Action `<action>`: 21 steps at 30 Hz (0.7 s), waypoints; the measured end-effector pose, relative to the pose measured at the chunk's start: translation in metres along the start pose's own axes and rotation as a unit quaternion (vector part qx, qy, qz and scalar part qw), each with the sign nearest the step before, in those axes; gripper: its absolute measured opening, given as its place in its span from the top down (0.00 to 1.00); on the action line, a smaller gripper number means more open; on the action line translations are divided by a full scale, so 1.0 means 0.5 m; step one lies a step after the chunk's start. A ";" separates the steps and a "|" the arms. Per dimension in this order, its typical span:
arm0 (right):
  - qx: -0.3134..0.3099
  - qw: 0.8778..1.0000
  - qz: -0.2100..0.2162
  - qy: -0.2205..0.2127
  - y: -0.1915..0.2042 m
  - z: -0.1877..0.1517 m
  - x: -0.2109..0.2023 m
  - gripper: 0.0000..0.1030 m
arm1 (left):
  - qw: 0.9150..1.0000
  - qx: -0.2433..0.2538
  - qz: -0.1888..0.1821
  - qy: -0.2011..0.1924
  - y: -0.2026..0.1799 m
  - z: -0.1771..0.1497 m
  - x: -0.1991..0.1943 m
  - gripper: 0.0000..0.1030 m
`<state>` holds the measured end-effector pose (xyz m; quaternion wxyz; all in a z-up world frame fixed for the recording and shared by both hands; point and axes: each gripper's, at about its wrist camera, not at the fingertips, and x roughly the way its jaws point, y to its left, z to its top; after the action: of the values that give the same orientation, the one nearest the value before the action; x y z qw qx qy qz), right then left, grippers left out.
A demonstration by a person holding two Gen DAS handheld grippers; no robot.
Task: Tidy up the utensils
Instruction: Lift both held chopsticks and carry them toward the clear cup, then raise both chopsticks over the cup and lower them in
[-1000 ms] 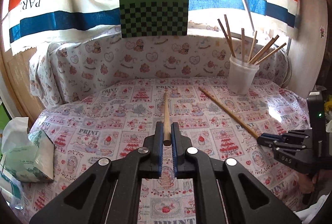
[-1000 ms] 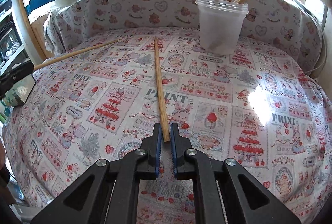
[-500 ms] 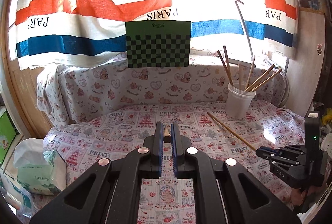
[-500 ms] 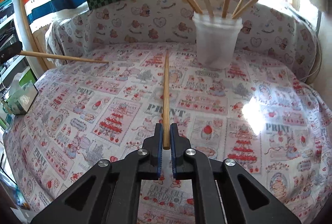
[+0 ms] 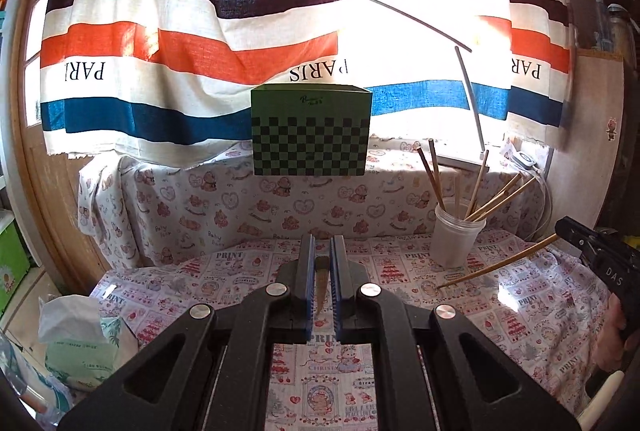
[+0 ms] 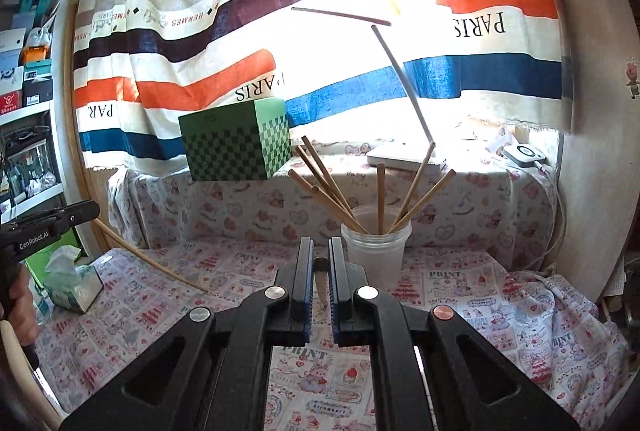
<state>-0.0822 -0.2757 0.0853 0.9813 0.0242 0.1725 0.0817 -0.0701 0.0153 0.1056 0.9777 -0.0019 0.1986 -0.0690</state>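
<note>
My left gripper [image 5: 321, 263] is shut on a wooden chopstick [image 5: 321, 283] that hangs tip-down between its pads above the printed tablecloth. My right gripper [image 6: 320, 263] is shut on another chopstick [image 6: 320, 279], also tip-down. A translucent plastic cup [image 5: 456, 233] with several chopsticks stands at the back right; it also shows in the right wrist view [image 6: 376, 245], just behind my right gripper. The right gripper [image 5: 566, 231] and its chopstick [image 5: 496, 265] show at the right of the left wrist view. The left gripper [image 6: 90, 209] and its chopstick [image 6: 156, 265] show at the left of the right wrist view.
A green checkered box [image 5: 310, 131] sits on the cloth-covered ledge at the back. A tissue pack [image 5: 76, 343] lies at the table's left edge. A white desk lamp [image 6: 404, 155] stands behind the cup. Striped curtains hang behind.
Both grippers have lifted their chopsticks off the tablecloth and tilted up, so each stick now hangs tip-down. The right gripper has come closer to the cup.
</note>
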 end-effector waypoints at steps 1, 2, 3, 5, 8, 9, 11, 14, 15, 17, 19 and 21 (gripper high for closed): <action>0.005 1.000 -0.002 -0.005 -0.003 0.007 -0.009 0.93 | 1.000 0.001 -0.002 -0.003 -0.001 0.006 -0.004 0.94; 0.010 1.000 -0.001 -0.009 -0.006 0.016 -0.014 0.93 | 1.000 0.002 -0.004 -0.005 -0.003 0.012 -0.007 0.94; 0.013 1.000 0.004 -0.014 -0.008 0.025 -0.018 0.93 | 1.000 0.004 -0.006 -0.007 -0.005 0.019 -0.010 0.94; 0.017 1.000 0.007 -0.020 -0.010 0.044 -0.026 0.93 | 1.000 0.010 -0.006 -0.007 -0.009 0.031 -0.011 0.94; 0.022 1.000 0.004 -0.017 -0.010 0.070 -0.021 0.93 | 1.000 0.019 -0.001 -0.003 -0.017 0.046 -0.002 0.94; 0.023 1.000 0.008 -0.014 -0.010 0.078 -0.017 0.93 | 1.000 0.020 -0.002 0.001 -0.018 0.051 0.004 0.94; 0.024 1.000 0.011 -0.001 -0.010 0.092 -0.003 0.93 | 1.000 0.020 -0.007 0.009 -0.020 0.060 0.017 0.94; 0.020 1.000 0.019 0.013 -0.007 0.113 0.014 0.93 | 0.999 0.030 0.001 0.012 -0.028 0.075 0.034 0.94; 0.018 0.999 0.022 0.014 -0.006 0.120 0.015 0.93 | 0.999 0.034 0.002 0.013 -0.032 0.079 0.037 0.94; 0.014 1.000 0.024 0.007 -0.001 0.134 0.013 0.93 | 0.999 0.041 -0.001 0.016 -0.042 0.087 0.045 0.94; 0.008 1.000 0.024 -0.002 0.003 0.148 0.008 0.93 | 0.999 0.050 0.004 0.015 -0.056 0.098 0.051 0.94; 0.003 1.000 0.025 -0.011 0.008 0.165 0.002 0.93 | 0.999 0.052 -0.007 0.013 -0.068 0.113 0.056 0.94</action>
<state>-0.0536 -0.2730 0.1627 0.9808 0.0320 0.1613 0.1051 -0.0272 -0.0235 0.1476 0.9733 0.0480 0.2072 -0.0864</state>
